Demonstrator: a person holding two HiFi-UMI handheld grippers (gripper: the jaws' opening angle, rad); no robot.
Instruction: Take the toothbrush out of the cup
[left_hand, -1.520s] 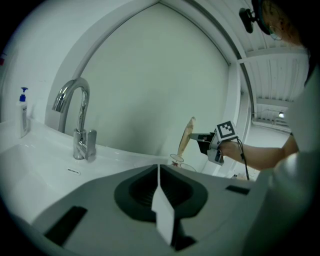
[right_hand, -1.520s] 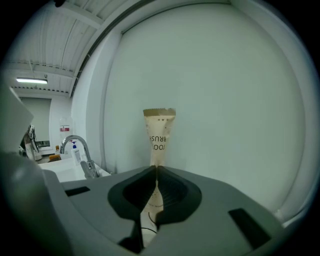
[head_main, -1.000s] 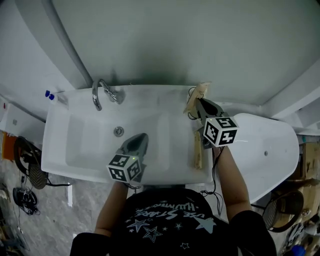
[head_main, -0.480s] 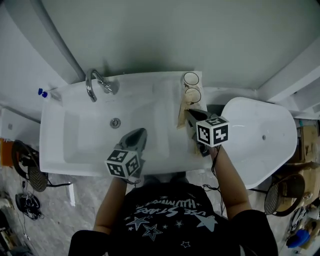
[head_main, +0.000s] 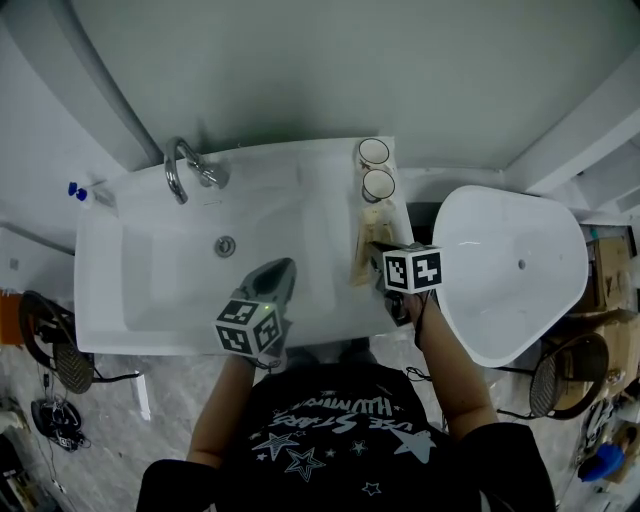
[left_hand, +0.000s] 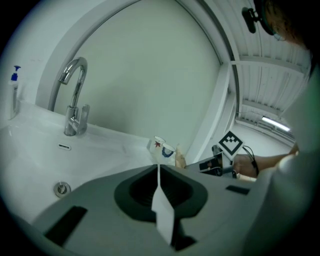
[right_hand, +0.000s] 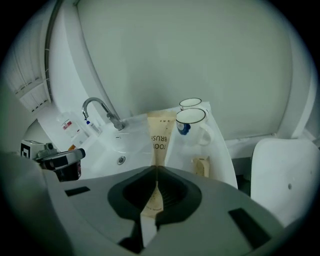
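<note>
My right gripper (head_main: 382, 258) is shut on a long beige toothbrush package (head_main: 362, 255), held over the sink's right ledge just in front of the cups. In the right gripper view the package (right_hand: 159, 137) runs from between my jaws (right_hand: 156, 169) out toward the basin. Two white cups with dark rims (head_main: 379, 184) (head_main: 374, 152) stand at the sink's back right corner; they show in the right gripper view (right_hand: 190, 122) (right_hand: 190, 103) with nothing sticking out of them. My left gripper (head_main: 281, 268) hovers shut and empty over the basin's front.
A white sink (head_main: 150, 300) carries a chrome faucet (head_main: 185, 170) at the back left and a drain (head_main: 226, 245). A white toilet lid (head_main: 510, 270) sits to the right. A small beige item (right_hand: 202, 166) lies on the ledge by the cups. A blue-capped bottle (head_main: 75, 188) stands far left.
My right gripper has come down and toward me with the package, away from above the cups, which now show uncovered. The left gripper has hardly shifted.
</note>
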